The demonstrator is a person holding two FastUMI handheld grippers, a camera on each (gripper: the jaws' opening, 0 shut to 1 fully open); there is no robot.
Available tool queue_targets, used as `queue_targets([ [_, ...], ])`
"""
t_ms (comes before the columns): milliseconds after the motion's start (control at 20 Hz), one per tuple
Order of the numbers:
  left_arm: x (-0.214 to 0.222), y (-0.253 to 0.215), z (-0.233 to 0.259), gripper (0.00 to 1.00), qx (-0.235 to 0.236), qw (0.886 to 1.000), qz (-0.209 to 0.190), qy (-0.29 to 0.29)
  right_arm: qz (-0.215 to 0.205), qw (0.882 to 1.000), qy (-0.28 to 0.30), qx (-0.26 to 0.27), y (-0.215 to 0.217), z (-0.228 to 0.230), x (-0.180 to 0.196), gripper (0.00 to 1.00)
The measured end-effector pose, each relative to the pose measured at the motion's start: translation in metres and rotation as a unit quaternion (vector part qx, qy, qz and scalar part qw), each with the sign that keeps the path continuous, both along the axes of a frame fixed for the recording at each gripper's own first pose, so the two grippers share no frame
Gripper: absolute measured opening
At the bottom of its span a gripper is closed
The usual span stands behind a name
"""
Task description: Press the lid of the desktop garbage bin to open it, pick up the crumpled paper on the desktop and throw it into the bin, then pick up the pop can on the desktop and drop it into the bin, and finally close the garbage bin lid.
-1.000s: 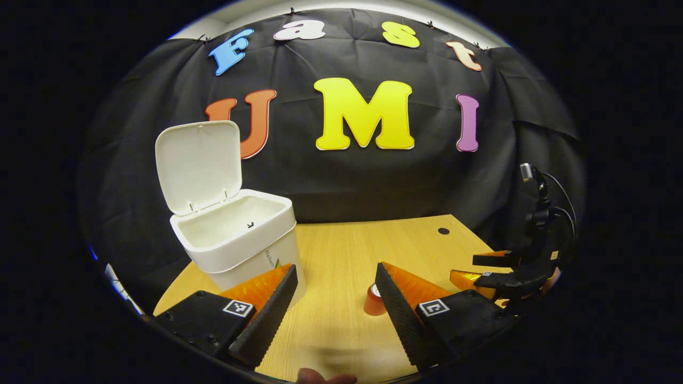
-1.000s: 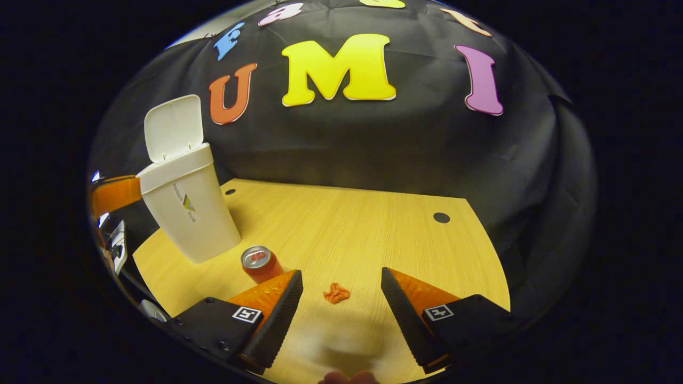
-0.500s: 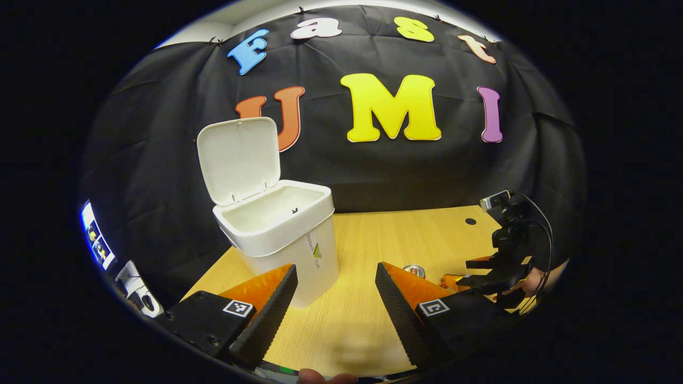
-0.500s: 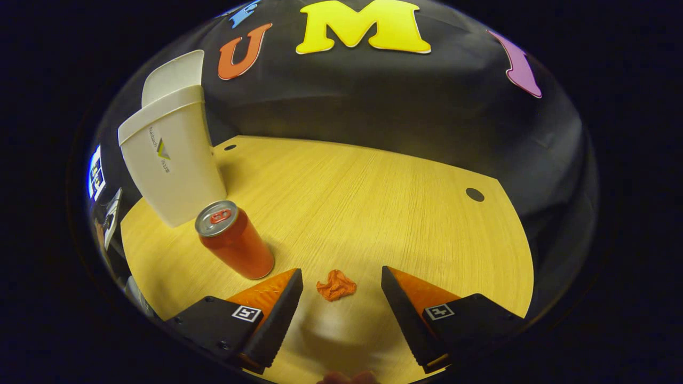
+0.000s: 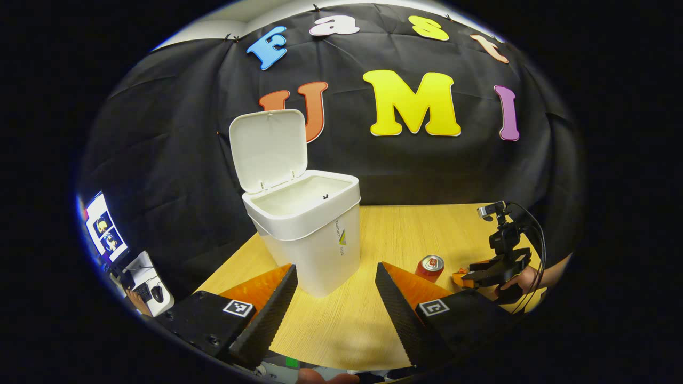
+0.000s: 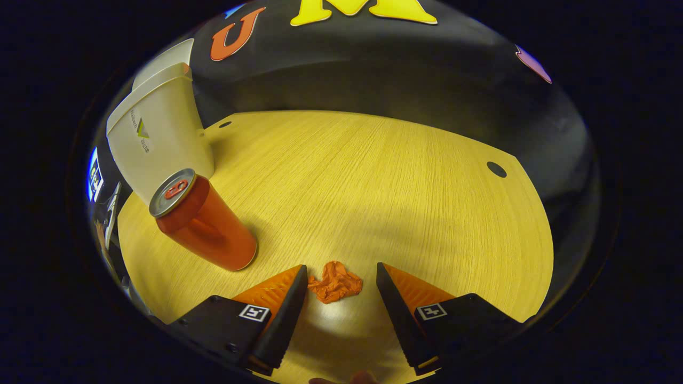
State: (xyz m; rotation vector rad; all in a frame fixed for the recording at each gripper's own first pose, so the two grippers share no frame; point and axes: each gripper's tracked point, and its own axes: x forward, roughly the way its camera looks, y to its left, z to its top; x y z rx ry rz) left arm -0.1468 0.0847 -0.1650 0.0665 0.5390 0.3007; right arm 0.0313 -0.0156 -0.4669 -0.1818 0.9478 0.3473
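Observation:
The white desktop bin (image 5: 312, 234) stands on the wooden desk (image 5: 384, 234) with its lid (image 5: 269, 149) raised upright. My left gripper (image 5: 336, 277) hovers open just in front of it, holding nothing. In the right gripper view, the bin (image 6: 157, 144) is at the far left and an upright red pop can (image 6: 205, 226) stands before it. The crumpled orange paper (image 6: 334, 281) lies on the desk between the tips of my right gripper (image 6: 341, 278), which is open and low over it. In the left gripper view, the can (image 5: 429, 268) stands beside the right gripper (image 5: 493, 272), held by a hand.
The desk (image 6: 373, 181) has cable holes (image 6: 496, 169) near its far right corner and another (image 6: 224, 124) behind the bin. A monitor (image 5: 104, 229) and a keyboard with a mouse (image 5: 147, 290) sit off the desk's left side. Black cloth backs the desk.
My right gripper has dropped toward the desk, so the paper now sits between its fingertips, which have narrowed slightly. My left gripper has drawn back and away from the bin.

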Motion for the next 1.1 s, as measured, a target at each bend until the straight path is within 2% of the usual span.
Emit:
queue_targets([
  [100,-0.002,0.005,0.001,0.96,0.002,1.0,0.007,0.0,0.011,1.0,-0.002,0.004,0.006,-0.001,-0.002,0.79],
  [250,-0.002,0.008,0.004,0.97,0.003,1.0,0.007,-0.004,0.023,1.0,-0.002,-0.005,0.007,-0.002,-0.003,0.46],
  [350,-0.001,0.009,0.006,0.96,0.007,1.0,0.002,-0.007,0.026,1.0,-0.012,-0.009,0.007,-0.001,0.0,0.47],
  [450,0.0,0.009,0.007,0.96,0.011,1.0,-0.005,-0.009,0.026,0.999,-0.01,-0.015,0.007,0.0,0.0,0.21],
  [550,0.002,0.009,0.009,0.96,0.011,1.0,-0.012,-0.011,0.015,1.0,-0.005,-0.012,0.005,0.004,-0.001,0.21],
  [600,0.003,0.01,0.009,0.96,0.01,1.0,-0.014,-0.011,0.008,1.0,0.007,-0.007,0.005,0.007,-0.005,0.07],
  [800,0.009,0.014,0.009,0.97,0.005,1.0,-0.018,-0.021,-0.02,0.999,-0.003,0.042,0.008,0.057,-0.009,0.07],
  [1100,0.017,0.015,0.003,0.96,-0.005,0.998,-0.037,-0.041,-0.016,0.993,-0.082,0.088,0.028,0.179,-0.004,0.07],
])
